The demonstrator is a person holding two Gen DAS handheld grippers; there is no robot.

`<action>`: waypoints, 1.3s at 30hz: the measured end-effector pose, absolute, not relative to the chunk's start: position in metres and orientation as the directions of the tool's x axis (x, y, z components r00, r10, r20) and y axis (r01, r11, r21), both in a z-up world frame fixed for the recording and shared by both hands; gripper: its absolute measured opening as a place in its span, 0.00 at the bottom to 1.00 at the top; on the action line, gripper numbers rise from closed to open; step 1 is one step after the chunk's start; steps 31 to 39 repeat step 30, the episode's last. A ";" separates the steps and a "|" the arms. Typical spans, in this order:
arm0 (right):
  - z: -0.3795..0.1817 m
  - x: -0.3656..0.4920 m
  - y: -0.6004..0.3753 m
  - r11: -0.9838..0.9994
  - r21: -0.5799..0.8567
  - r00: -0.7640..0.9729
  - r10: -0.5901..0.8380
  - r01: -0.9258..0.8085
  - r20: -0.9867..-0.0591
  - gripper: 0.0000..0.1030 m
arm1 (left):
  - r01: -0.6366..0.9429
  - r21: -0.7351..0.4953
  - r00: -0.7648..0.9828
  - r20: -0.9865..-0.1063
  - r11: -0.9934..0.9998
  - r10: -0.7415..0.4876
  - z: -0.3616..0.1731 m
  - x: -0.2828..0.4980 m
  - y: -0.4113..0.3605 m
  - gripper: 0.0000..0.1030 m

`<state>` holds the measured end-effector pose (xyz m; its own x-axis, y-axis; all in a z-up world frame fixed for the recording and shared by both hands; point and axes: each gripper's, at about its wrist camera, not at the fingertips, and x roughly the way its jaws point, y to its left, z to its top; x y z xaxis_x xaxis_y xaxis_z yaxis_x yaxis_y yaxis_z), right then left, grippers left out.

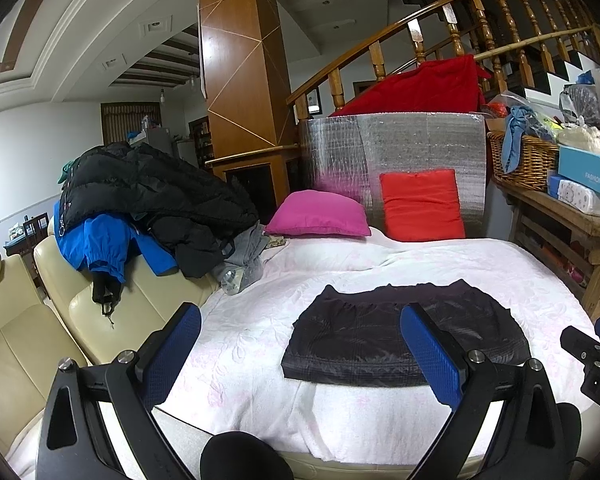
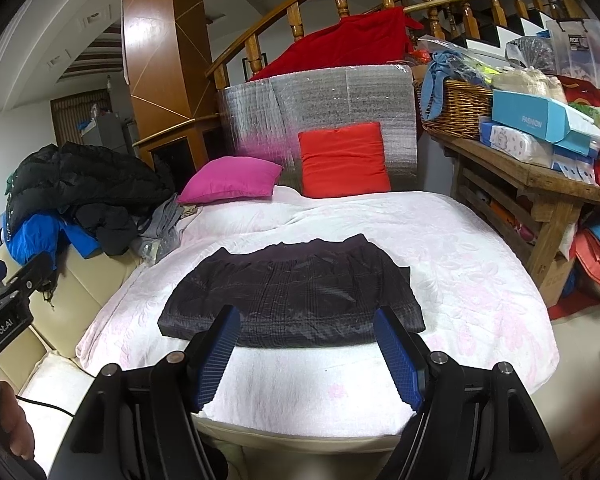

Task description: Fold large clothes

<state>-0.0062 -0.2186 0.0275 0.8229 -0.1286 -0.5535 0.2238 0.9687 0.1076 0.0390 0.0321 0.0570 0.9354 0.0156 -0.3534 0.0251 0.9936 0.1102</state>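
A dark plaid garment (image 1: 400, 340) (image 2: 296, 296) lies folded into a flat rectangle on the white floral cover (image 1: 380, 264) (image 2: 440, 240). My left gripper (image 1: 300, 312) hovers open at the near left of it, blue pads wide apart with nothing between them. My right gripper (image 2: 304, 312) is open too, held just in front of the garment's near edge without touching it. A heap of clothes, with a black puffer jacket (image 1: 148, 192) (image 2: 72, 180) and a blue jacket (image 1: 100, 240) (image 2: 40, 236), rests on the cream sofa (image 1: 60, 320) at the left.
A pink pillow (image 1: 320, 216) (image 2: 232, 180) and a red pillow (image 1: 420, 204) (image 2: 344, 160) lean on a silver foil panel (image 1: 400, 144) at the back. A wooden bench (image 2: 540, 184) with a wicker basket (image 2: 456, 108) and boxes borders the right.
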 end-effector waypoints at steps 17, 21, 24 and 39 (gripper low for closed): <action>0.020 0.017 -0.213 0.970 0.087 0.803 -0.136 0.228 -0.581 0.71 | 0.020 0.106 0.923 -0.385 0.994 0.022 0.048 0.057 0.036 0.97; 0.014 0.028 -0.217 0.968 0.089 0.794 -0.136 0.233 -0.593 0.71 | 0.048 0.103 0.915 -0.403 0.994 -0.002 0.043 0.067 0.034 0.97; 0.009 0.039 -0.219 0.969 0.074 0.783 -0.145 0.237 -0.605 0.71 | 0.114 0.069 0.898 -0.433 0.991 -0.073 0.039 0.078 0.033 0.97; -0.006 0.064 -0.246 0.950 0.072 0.751 -0.191 0.303 -0.632 0.71 | 0.153 0.038 0.889 -0.442 0.988 -0.121 0.028 0.105 0.032 0.97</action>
